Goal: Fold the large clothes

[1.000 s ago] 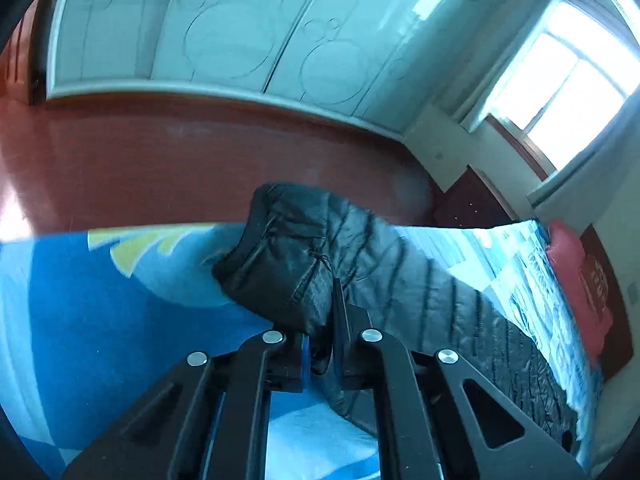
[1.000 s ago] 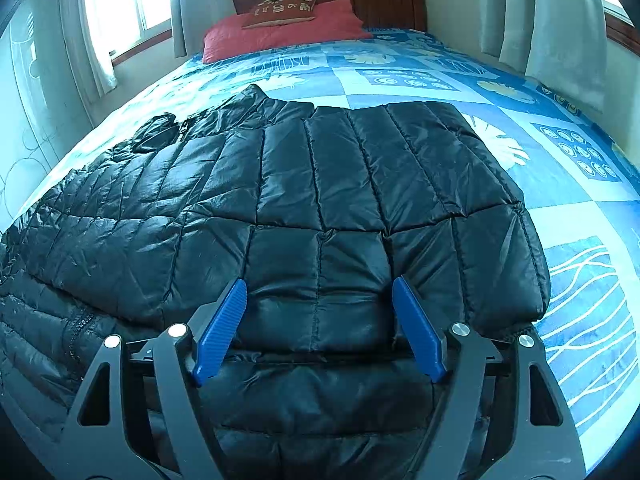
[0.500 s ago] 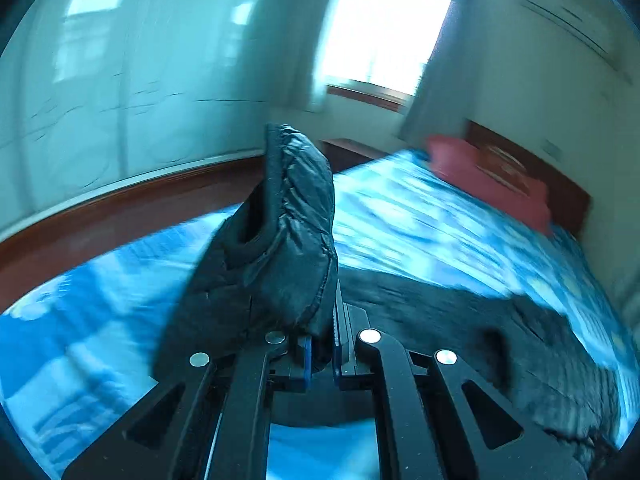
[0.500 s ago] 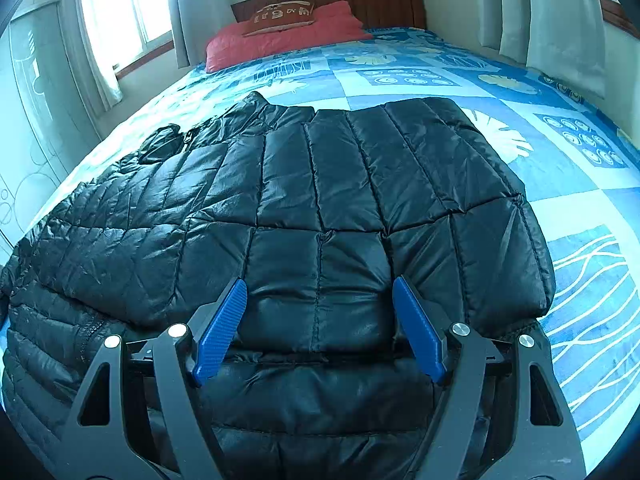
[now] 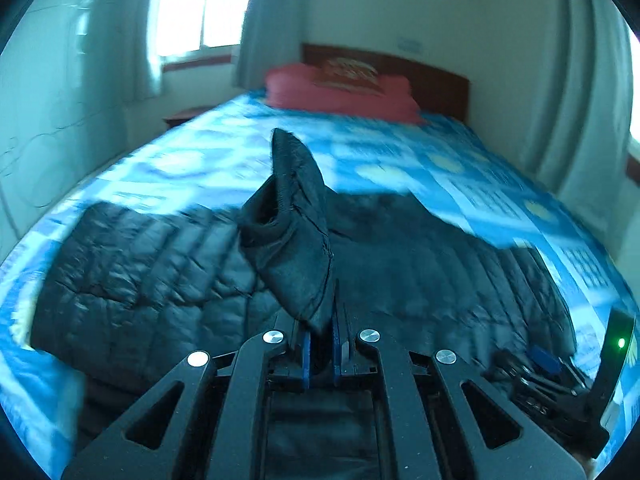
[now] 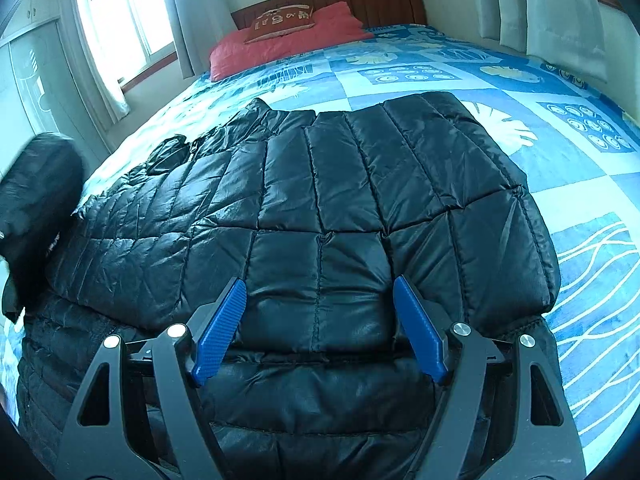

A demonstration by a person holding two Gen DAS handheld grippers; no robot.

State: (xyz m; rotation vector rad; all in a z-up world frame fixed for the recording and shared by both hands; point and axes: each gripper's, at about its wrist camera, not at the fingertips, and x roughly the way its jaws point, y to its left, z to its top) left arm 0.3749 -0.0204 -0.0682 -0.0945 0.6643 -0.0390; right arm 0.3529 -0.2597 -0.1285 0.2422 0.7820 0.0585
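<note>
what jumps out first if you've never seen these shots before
A black puffer jacket lies spread across the blue patterned bedspread, filling the middle of the right wrist view. The left gripper is shut on the jacket's sleeve cuff, lifted above the bed. A red pillow sits at the wooden headboard.

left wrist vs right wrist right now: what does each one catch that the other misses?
Left wrist only: the left gripper shut on the jacket's sleeve cuff, lifted over the jacket; the right gripper's body at the lower right edge.

Right wrist only: the right gripper open, its blue pads on either side of a quilted panel near the hem.

Both: black puffer jacket on the blue bedspread, red pillow, headboard, curtains.
</note>
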